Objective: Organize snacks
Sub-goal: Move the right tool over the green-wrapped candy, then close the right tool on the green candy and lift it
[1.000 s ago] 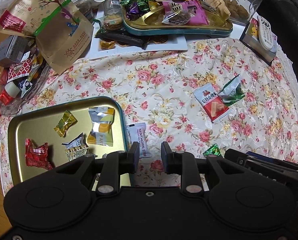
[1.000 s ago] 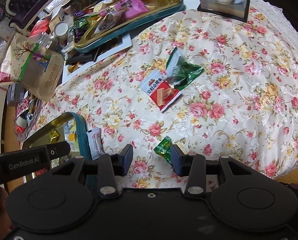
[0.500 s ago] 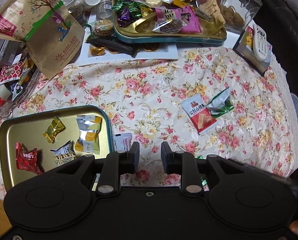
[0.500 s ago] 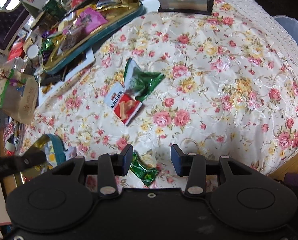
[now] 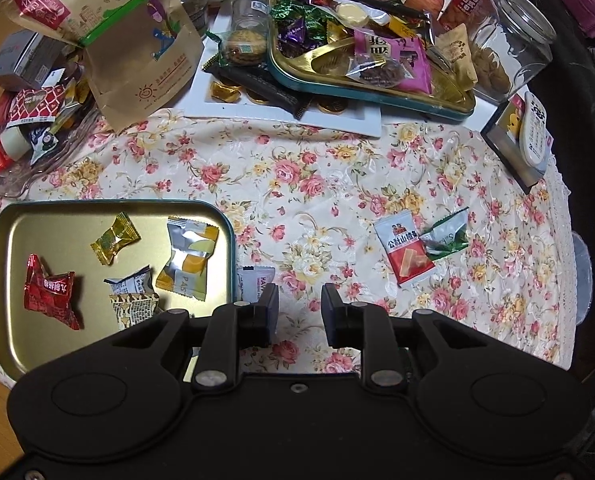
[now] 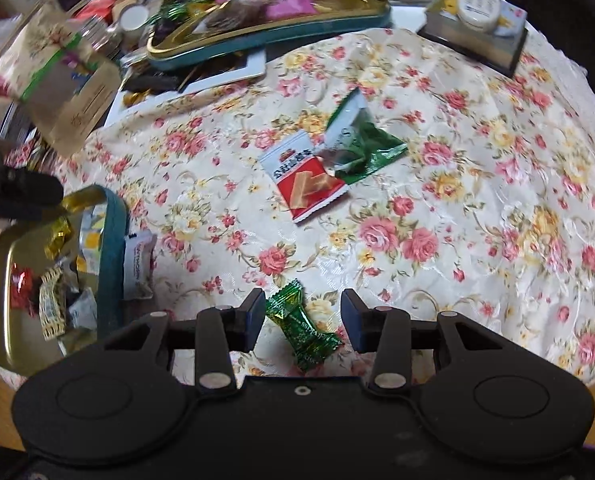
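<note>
A: What does the right wrist view give that the left doesn't?

B: The green candy (image 6: 303, 330). It lies on the floral cloth (image 6: 457, 208) of the worktop between the fingers of the right gripper (image 6: 302, 318), which stand apart, released, pressing nothing.

A: And the left view?

B: The left gripper (image 5: 299, 309), fingers apart with only cloth between them. It shows the gold tin (image 5: 57, 344) fully: four sweets inside, a white packet (image 5: 253, 284) just beside its rim. The red packet (image 5: 403, 254) and green wrapper (image 5: 445, 236) show in both.
</note>
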A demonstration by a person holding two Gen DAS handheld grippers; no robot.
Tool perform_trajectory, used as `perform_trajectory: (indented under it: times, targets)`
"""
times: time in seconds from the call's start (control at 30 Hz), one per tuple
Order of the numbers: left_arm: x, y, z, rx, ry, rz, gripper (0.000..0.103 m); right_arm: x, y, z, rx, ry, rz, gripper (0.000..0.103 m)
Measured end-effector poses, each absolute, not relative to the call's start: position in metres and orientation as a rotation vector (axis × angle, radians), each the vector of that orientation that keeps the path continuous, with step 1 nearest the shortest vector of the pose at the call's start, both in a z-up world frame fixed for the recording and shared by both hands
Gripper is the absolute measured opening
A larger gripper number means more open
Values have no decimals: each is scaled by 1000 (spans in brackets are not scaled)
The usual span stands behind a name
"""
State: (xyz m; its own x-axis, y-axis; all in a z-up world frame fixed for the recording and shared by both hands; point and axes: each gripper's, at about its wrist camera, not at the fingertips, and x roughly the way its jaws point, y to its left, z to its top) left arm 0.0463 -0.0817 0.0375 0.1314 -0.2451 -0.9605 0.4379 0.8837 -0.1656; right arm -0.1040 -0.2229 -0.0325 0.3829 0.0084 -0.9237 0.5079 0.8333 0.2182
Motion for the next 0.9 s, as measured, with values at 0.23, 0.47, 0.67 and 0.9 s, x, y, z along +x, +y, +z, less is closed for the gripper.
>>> perform_trajectory:
  times: [0.23,0.47,0.67,0.9]
  targets:
    - [40,-86,38,186,1350,-523,33,-100,-217,-48,474,1177,-313,44]
    - [40,-86,38,178,1354,-521,33,-99,-215,-64,428,1215,-319,45]
    - [39,-90,36,187,1358,-523,33,-99,-205,-66,334,1208,-279,47]
    - [36,-94,38,188,1352,-540,33,-101,-196,-67,214,1190,-228,40]
